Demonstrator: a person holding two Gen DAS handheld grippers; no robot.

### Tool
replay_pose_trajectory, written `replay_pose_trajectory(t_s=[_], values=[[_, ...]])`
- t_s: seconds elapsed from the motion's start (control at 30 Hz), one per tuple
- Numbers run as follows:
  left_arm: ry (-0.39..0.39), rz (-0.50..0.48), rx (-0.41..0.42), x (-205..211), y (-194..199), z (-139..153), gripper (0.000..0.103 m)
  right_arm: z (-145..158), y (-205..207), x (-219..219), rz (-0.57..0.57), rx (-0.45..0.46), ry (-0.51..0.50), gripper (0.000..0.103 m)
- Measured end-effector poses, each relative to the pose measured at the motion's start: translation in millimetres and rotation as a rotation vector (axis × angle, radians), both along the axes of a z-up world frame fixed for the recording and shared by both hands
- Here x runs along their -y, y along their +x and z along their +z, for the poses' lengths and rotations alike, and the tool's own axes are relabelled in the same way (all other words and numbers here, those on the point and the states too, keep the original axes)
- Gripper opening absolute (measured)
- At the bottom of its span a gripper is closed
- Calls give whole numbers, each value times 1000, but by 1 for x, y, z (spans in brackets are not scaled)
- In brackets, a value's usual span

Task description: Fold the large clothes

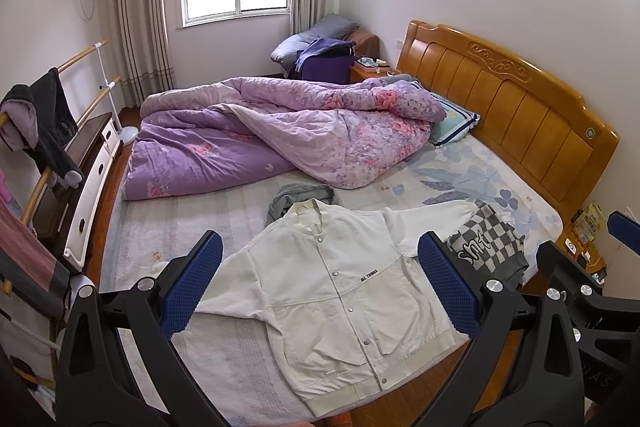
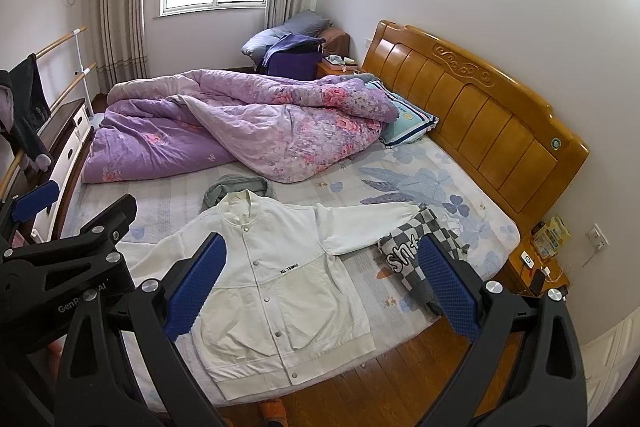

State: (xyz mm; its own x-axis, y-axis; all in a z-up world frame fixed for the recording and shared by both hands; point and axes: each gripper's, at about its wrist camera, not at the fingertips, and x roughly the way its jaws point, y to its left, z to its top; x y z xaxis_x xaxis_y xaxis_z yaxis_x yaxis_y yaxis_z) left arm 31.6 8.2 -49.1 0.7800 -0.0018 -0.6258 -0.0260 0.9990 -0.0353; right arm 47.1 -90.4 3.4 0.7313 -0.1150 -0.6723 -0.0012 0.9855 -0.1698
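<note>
Two grippers, left gripper (image 1: 320, 291) and right gripper (image 2: 322, 287), both spread wide, holding nothing, raised above the bed's near edge. White jacket (image 1: 340, 291) laid flat, front up, snapped closed, sleeves out — hem at the mattress (image 1: 180, 227) edge. Checkered garment (image 1: 486, 243) just beside the one sleeve, perhaps overlapping the cuff. Grey garment (image 1: 304, 201) bunched behind the collar. Purple quilt (image 1: 260, 131) heaped farther back.

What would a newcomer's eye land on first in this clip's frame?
Probably the white jacket, spread flat and snapped shut at the near edge of the bed, with a checkered garment by its outstretched sleeve. Behind it lies a heaped purple floral quilt, against an orange wooden headboard. Both the left gripper and the right gripper are open above the jacket, holding nothing.
</note>
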Motion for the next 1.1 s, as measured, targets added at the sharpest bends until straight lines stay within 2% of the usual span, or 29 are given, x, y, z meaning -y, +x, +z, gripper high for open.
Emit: replay_pose_trajectory(t_s=[0.87, 1.1], values=[[8, 22, -17, -1, 1, -5, 98, -2, 14, 4, 18, -25, 5, 93], [13, 39, -41, 9, 17, -3, 98, -2, 22, 9, 28, -39, 9, 93]])
